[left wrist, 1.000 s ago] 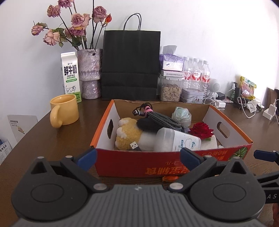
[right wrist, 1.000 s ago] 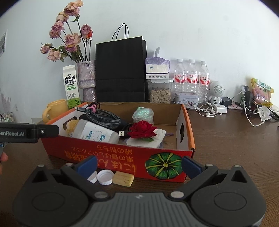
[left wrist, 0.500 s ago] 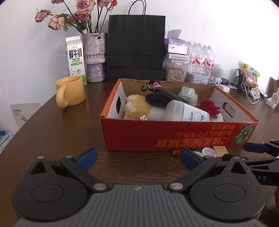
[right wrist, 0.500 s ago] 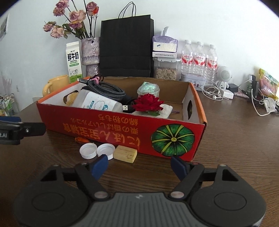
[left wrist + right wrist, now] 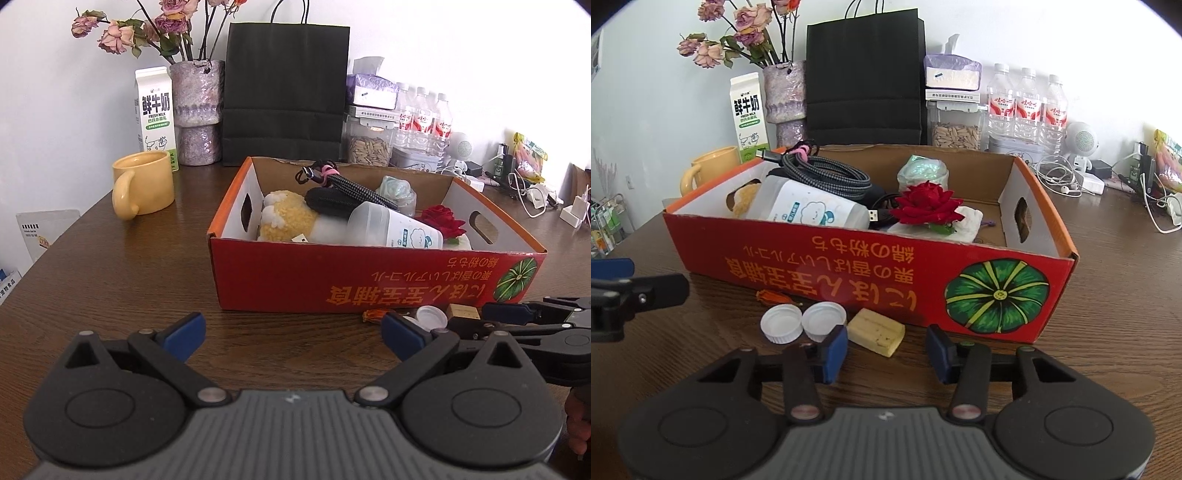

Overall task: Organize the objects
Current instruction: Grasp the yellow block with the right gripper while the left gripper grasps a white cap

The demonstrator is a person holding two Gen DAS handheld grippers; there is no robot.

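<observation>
A red cardboard box [image 5: 871,280] [image 5: 369,280] on the wooden table holds a plush toy [image 5: 288,218], a white bottle [image 5: 812,210], a braided cable [image 5: 827,173], a red rose [image 5: 929,206] and a pale green bundle [image 5: 923,171]. In front of the box lie two white caps [image 5: 782,324] [image 5: 824,319], a tan block [image 5: 876,331] and a small orange piece [image 5: 772,296]. My right gripper [image 5: 886,354] is open, low over the table, just short of the tan block. My left gripper [image 5: 291,332] is open and empty, further back from the box.
Behind the box stand a yellow mug [image 5: 142,184], a milk carton [image 5: 155,118], a vase of dried roses [image 5: 197,114], a black paper bag [image 5: 284,92], a seed jar [image 5: 369,144] and water bottles [image 5: 1027,107]. Chargers and cables [image 5: 1071,181] lie at the right.
Both grippers pulled back from the box and dropped lower. The right gripper's fingers narrowed while staying open, and the caps and tan block came into closer view.
</observation>
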